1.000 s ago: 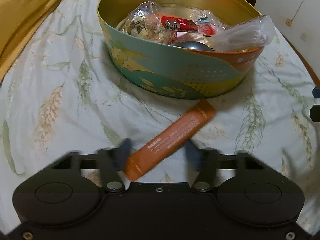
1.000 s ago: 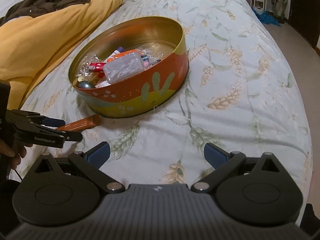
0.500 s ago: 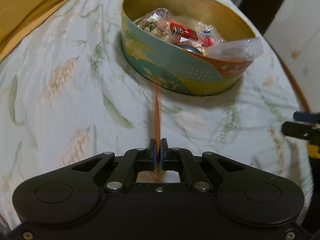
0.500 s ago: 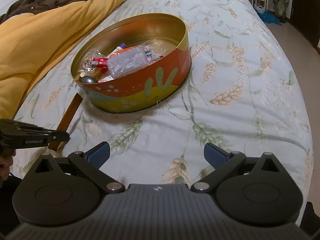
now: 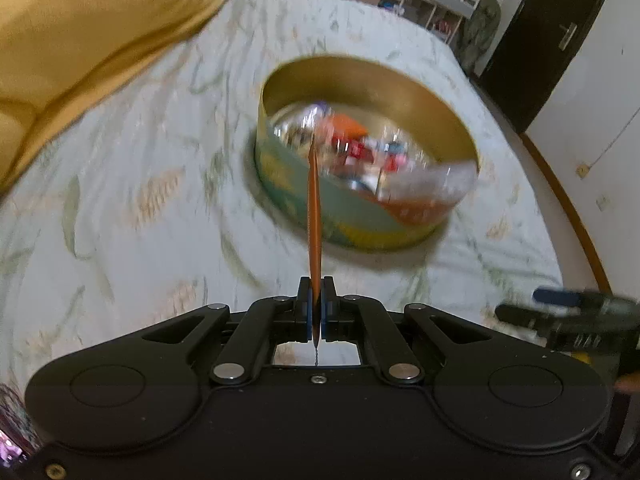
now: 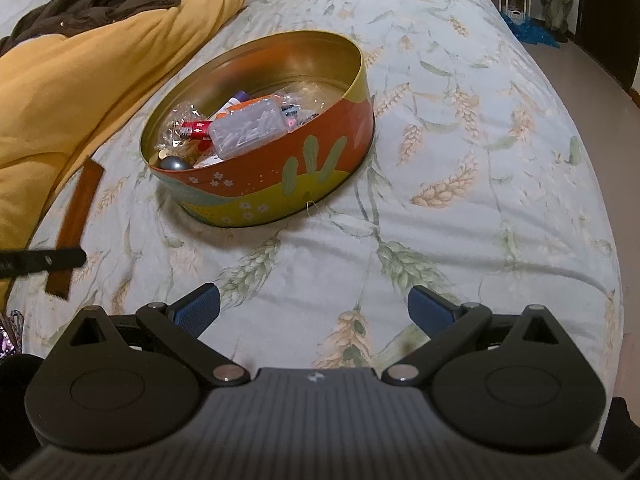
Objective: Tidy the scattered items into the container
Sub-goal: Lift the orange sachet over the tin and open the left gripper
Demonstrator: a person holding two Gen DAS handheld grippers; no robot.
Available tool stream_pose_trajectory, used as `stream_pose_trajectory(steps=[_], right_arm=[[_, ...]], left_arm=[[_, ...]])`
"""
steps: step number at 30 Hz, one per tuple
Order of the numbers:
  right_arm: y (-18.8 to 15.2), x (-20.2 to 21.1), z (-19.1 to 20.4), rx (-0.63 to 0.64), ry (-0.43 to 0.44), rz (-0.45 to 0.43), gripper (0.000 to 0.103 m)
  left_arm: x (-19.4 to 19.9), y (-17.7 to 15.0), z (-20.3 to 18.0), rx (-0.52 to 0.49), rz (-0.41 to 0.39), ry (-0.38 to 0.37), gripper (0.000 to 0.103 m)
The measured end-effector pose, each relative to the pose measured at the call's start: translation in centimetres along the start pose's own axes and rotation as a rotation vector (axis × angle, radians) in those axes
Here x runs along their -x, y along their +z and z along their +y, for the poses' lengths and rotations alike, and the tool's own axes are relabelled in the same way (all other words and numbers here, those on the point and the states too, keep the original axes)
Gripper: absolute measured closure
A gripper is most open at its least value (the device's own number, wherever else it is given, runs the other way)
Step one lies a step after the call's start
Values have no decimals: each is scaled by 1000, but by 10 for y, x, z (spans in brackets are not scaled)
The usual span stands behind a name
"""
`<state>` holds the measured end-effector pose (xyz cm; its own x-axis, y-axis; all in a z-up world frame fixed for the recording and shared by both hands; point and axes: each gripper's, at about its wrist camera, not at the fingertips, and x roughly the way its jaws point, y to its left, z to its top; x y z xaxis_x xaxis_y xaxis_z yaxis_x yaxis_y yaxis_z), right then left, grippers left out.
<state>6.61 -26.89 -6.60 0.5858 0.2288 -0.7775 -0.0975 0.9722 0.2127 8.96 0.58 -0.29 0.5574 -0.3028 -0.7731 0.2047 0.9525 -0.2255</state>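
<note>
My left gripper [image 5: 316,304] is shut on a thin orange sachet [image 5: 313,216], held edge-on and lifted above the bed, pointing at the round tin [image 5: 360,216]. The right wrist view shows the sachet [image 6: 78,216] in the air left of the tin [image 6: 280,176], with the left gripper's fingers [image 6: 44,262] across it. The tin holds several small items, among them a clear plastic box [image 6: 248,130] and a red packet [image 6: 196,126]. My right gripper [image 6: 314,312] is open and empty, low over the bed in front of the tin.
The tin stands on a bed [image 6: 480,152] with a wheat-print cover. A yellow blanket [image 6: 64,92] with a dark jacket [image 6: 92,4] on it lies along the left. The bed's edge and floor are at the right [image 6: 608,92]. The right gripper shows in the left wrist view [image 5: 572,312].
The left gripper closed on the sachet, turned it edge-on and raised it off the bed towards the tin. The right gripper stayed open and moved little.
</note>
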Motion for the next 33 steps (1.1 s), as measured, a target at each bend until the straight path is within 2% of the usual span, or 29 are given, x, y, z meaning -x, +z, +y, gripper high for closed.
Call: stream_pose_trajectory(steps=[8,15,25,31,32,33], right_arm=[[-8,3,2,12,9,8,0],[-9,7,-3,9,10,5,0],[0,11,1,29,10,-16,0],[-8,7,8,47,15,9,0],[-10,7,9,46,15,12,0],[-11,8,9,46,15,14,0]], left_arm=[[21,37,-26,-42,-76,-8,100],[18,71,-49,-100,-110,-11,100],[-31,123,-86,-153,-96,9,100],[-69,134,-106,-171,-96,48,98],[-74,133,-107,-170,-98,55,87],[-79,132,-107,-166,-91,64,46]])
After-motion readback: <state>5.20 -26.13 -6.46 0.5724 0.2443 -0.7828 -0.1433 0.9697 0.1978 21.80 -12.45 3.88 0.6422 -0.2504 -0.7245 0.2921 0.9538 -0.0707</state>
